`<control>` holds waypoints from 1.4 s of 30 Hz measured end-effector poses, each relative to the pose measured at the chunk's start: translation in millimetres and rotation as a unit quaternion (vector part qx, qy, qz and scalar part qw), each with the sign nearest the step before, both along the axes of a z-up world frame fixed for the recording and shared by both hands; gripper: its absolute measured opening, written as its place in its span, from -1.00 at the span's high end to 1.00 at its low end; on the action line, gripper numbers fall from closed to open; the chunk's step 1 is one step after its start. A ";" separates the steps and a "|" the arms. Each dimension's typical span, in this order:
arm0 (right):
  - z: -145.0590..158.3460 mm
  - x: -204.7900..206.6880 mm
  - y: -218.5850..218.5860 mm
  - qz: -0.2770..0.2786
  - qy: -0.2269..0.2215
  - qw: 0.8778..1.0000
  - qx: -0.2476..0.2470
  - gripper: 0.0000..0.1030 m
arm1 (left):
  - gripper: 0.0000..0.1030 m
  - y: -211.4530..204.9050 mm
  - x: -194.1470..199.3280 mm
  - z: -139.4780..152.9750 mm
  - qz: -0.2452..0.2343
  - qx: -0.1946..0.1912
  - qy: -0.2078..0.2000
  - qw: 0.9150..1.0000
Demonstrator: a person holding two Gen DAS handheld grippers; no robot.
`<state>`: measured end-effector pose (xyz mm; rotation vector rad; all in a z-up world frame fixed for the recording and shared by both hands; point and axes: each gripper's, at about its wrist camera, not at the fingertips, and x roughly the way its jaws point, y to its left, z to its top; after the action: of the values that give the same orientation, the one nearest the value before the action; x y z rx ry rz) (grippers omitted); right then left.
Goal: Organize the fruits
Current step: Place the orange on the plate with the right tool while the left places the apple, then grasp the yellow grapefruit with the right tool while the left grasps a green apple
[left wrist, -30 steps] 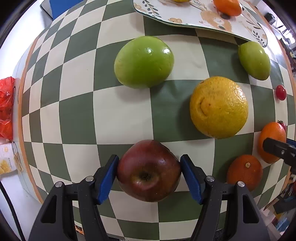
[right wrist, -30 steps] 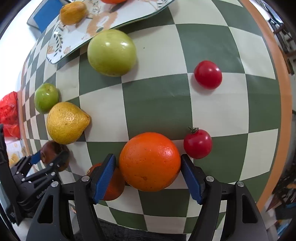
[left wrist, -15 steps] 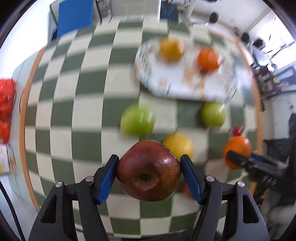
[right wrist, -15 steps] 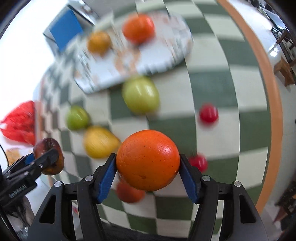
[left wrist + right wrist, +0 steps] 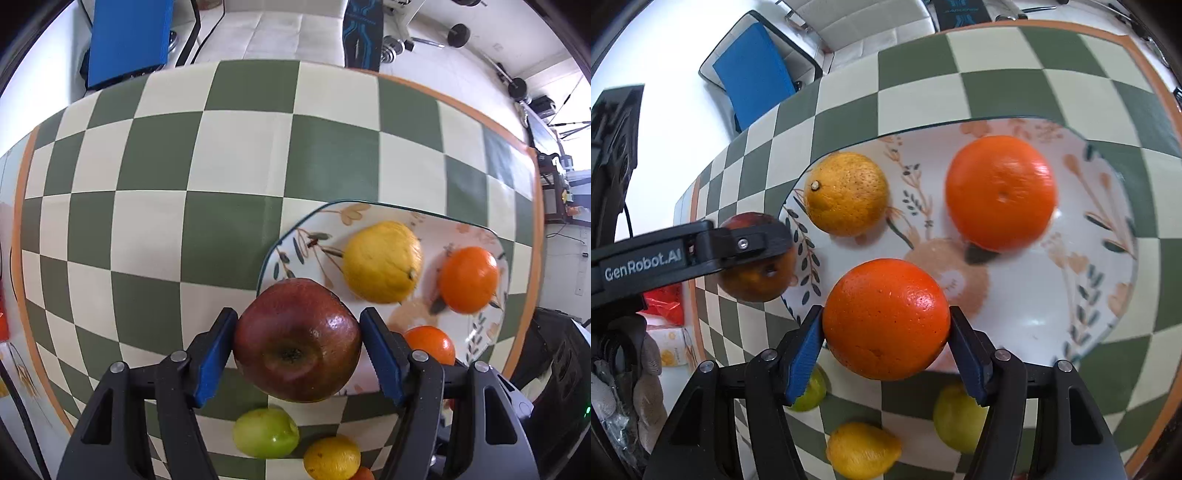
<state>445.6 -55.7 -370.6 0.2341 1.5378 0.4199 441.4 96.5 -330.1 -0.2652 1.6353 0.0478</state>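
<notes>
Both hand-held grippers have risen over the plate (image 5: 1108, 295), clamping apple (image 5: 297, 341) and orange (image 5: 886, 319).

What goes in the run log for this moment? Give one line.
left gripper: shut on dark red apple | right gripper: shut on round orange | both above floral ceramic plate

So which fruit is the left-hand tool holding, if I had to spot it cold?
Find the flowered plate on the checked tablecloth. At its near-left edge the left gripper is shut on a dark red apple. It is the only red-brown fruit; those around it are yellow, orange or green.
</notes>
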 end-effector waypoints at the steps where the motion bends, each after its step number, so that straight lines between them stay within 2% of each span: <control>1: -7.9 -0.4 8.3 0.003 0.003 1.000 -0.001 -0.32 | -0.29 0.0 3.2 -3.1 -0.002 0.000 0.004 1.000; 7: -22.4 2.0 16.6 0.018 0.019 1.000 0.013 -0.35 | -0.30 -0.3 4.2 -15.2 0.004 -0.013 0.020 1.000; 8: -22.4 3.7 17.4 0.022 0.023 0.999 0.019 -0.39 | -0.30 -1.4 4.9 -17.1 0.004 -0.012 0.019 1.000; 9: -23.4 3.9 18.4 0.025 0.029 0.999 0.022 -0.53 | -0.32 -1.1 4.8 -17.1 0.002 -0.011 0.018 1.000; 10: -23.4 4.8 18.8 0.025 0.033 0.999 0.020 -0.63 | -0.37 -0.9 4.2 -16.0 0.002 -0.006 0.015 1.000; 11: -21.0 5.4 17.5 0.026 0.031 0.999 0.016 -0.73 | -0.57 0.0 4.1 -14.5 0.001 -0.001 0.010 1.000; 12: -19.7 5.5 19.8 0.027 0.028 0.999 0.014 -0.73 | -0.79 -0.7 6.0 -12.7 0.002 0.002 0.005 1.000; 15: -14.2 4.2 15.6 0.025 0.027 0.999 0.006 -0.74 | -0.87 1.3 5.7 -3.8 0.007 0.013 -0.011 1.000; 17: -8.3 1.5 9.0 0.021 0.020 1.000 -0.012 -0.84 | -0.87 4.3 3.4 -0.5 0.013 0.017 -0.015 1.000; 22: 20.4 -12.3 -14.7 0.004 -0.015 0.998 -0.066 -0.85 | -0.87 8.6 -10.9 14.6 0.018 0.038 -0.033 0.999; 26: 48.6 -26.7 -28.9 -0.004 -0.055 0.993 -0.106 -0.85 | -0.87 9.7 -34.3 39.2 0.016 0.075 -0.075 0.994; 32: 89.6 -52.2 -47.6 -0.025 -0.091 0.988 -0.124 -0.85 | -0.87 3.6 -79.9 73.8 0.006 0.104 -0.123 0.987; 42: 154.6 -109.0 -68.6 -0.044 -0.155 0.975 -0.152 -0.85 | -0.87 -11.6 -141.9 123.8 -0.013 0.116 -0.182 0.976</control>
<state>336.6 -124.3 -215.9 -0.0035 1.2588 0.1373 299.5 85.0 -206.4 -0.0670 1.2532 0.1606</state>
